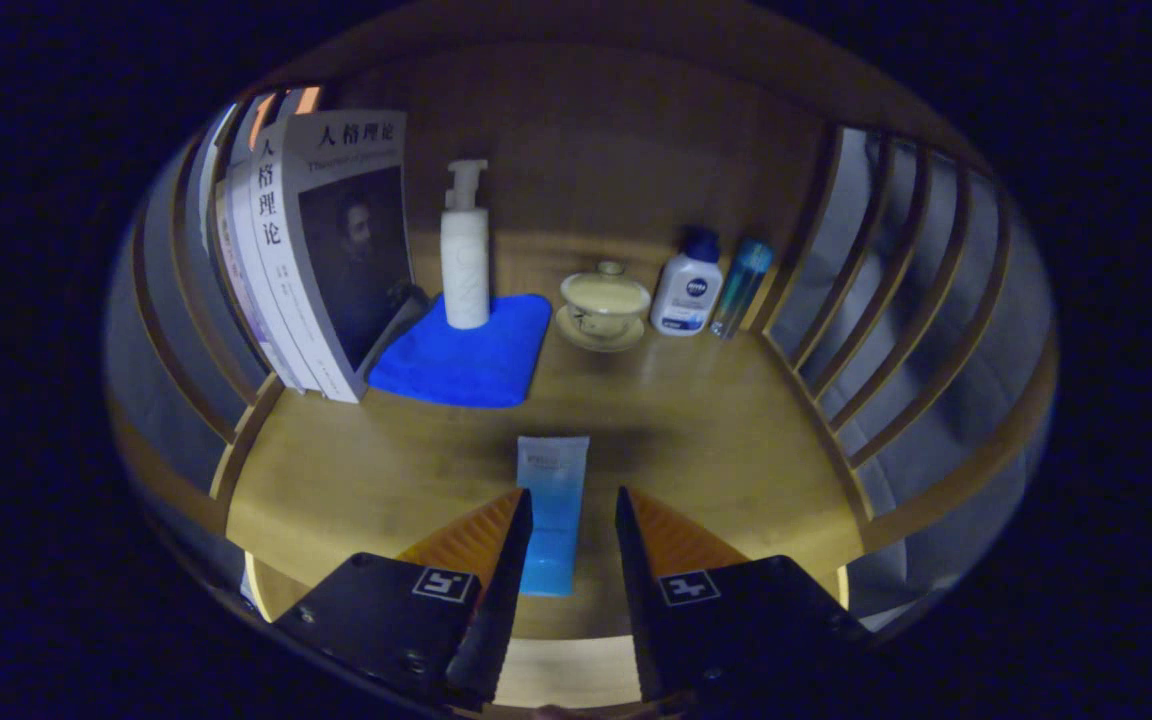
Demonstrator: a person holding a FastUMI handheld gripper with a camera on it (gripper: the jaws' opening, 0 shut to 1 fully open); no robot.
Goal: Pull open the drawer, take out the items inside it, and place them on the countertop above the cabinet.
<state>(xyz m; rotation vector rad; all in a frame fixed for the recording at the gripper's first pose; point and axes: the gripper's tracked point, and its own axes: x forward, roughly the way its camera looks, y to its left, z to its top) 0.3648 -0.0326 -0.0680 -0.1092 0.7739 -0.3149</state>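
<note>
A light blue tube (553, 480) lies flat on the wooden countertop (706, 430), pointing away from me. My gripper (573, 492) is open, and the tube's near half sits between the two fingers. The tube lies close against the left finger, while a gap shows between it and the right finger. The far end of the tube reaches a little beyond the fingertips.
Beyond the tube, at the back of the countertop, stand leaning books (311, 260), a white pump bottle (464, 255) on a blue cloth (466, 355), a lidded cup on a saucer (604, 305), a white bottle with a blue cap (688, 290) and a slim teal bottle (739, 285). Slatted wooden sides (876, 280) border the counter.
</note>
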